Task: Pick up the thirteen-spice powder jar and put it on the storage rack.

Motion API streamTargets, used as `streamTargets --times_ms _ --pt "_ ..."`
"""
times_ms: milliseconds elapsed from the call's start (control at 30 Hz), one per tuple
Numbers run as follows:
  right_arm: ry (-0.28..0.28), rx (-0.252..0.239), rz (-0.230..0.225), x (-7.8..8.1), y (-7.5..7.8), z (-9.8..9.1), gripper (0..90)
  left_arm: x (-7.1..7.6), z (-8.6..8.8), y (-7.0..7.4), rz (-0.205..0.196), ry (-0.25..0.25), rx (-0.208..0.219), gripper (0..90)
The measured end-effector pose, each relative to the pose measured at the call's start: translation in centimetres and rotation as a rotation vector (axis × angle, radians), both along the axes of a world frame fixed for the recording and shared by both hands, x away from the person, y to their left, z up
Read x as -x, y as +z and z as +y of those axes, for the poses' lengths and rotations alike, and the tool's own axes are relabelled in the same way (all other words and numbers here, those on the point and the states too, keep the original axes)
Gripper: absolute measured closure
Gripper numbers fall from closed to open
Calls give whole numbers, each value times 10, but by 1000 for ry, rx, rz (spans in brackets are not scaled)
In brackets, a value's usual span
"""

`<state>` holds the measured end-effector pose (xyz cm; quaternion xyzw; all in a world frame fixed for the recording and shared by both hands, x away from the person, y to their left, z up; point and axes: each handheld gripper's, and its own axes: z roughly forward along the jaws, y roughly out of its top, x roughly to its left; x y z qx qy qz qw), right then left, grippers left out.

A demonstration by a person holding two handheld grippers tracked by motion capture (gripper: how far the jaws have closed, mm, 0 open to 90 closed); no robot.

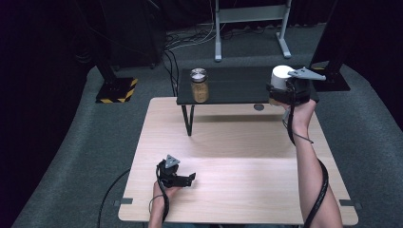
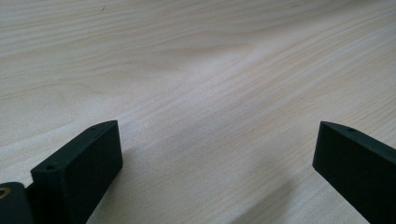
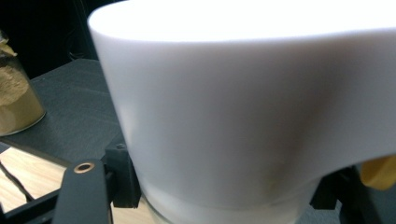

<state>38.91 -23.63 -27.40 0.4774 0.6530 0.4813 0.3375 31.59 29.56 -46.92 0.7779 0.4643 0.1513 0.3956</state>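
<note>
We have the white cup (image 1: 281,75) in our right gripper (image 1: 284,93), at the right end of the black shelf (image 1: 228,85). The jaws are closed on the cup's lower part, down where it narrows, and in the right gripper view the cup (image 3: 243,116) stands upright between them with its wide rim toward the top. Gripping low on the narrow part probably gives the jaws a firmer seat than the flared top would, and keeping it upright would stop anything inside from spilling; what is inside we cannot tell. Whether its base touches the shelf or hangs just above it is also unclear to us.

Something yellow (image 3: 379,171) peeks out just behind the cup at the right edge of that view; we cannot make out what it is.

At the other end of the shelf, well apart from the cup, stands a glass jar (image 1: 199,85) of tan powder with a metal lid. The shelf's raised top stands on thin legs at the far edge of the wooden table (image 1: 237,190), which leaves the table itself free as working space.

Our left gripper (image 1: 183,180) rests near the front left of the table. Its jaws stand wide apart with nothing between them, just bare wood grain, so we judge it is parked there out of the way.
</note>
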Motion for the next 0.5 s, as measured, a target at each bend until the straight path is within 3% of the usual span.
streamTargets --times_ms 500 --pt "-3 -21 15 -32 0 12 297 0 1 0 3 -1 3 12"
